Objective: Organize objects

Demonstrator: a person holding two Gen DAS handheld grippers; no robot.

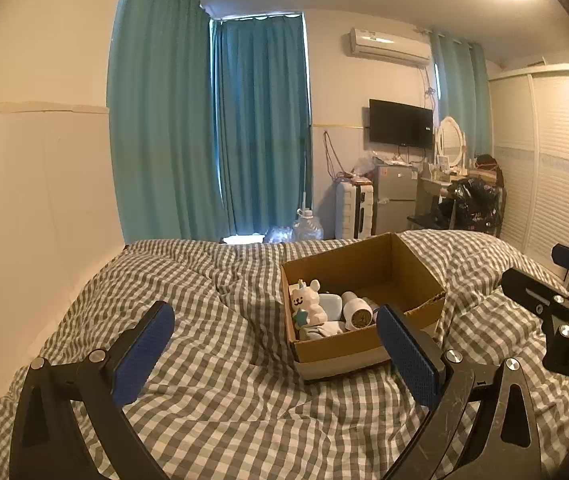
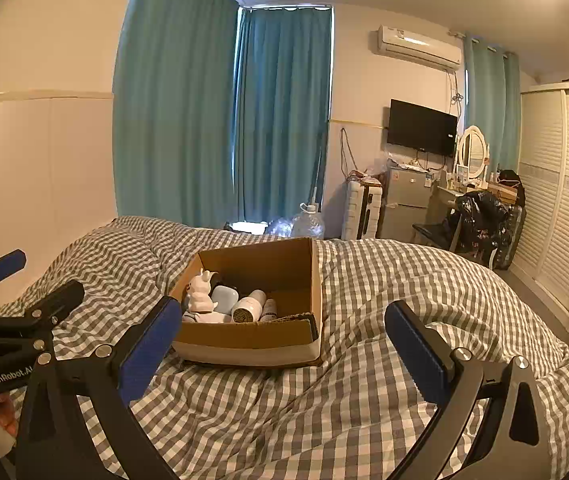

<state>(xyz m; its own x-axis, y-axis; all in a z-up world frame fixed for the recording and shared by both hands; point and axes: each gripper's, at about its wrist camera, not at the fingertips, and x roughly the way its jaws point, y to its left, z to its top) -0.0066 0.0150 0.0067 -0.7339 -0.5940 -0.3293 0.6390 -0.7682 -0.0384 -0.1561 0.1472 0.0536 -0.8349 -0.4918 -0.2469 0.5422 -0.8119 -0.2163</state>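
**Both grippers empty, the box already holds the small things**

The left gripper (image 1: 276, 344) has its jaws wide apart with nothing between them, and the right gripper (image 2: 284, 340) is the same. Both hang over the checked duvet (image 2: 364, 400), near the cardboard box (image 2: 244, 340). Inside the box lie a white toy figure (image 2: 200, 292), a pale blue case (image 2: 224, 298) and a white cylinder (image 2: 246, 306). No loose object shows on the bed, so I judge the gathering mostly done; perhaps only arranging inside is left.
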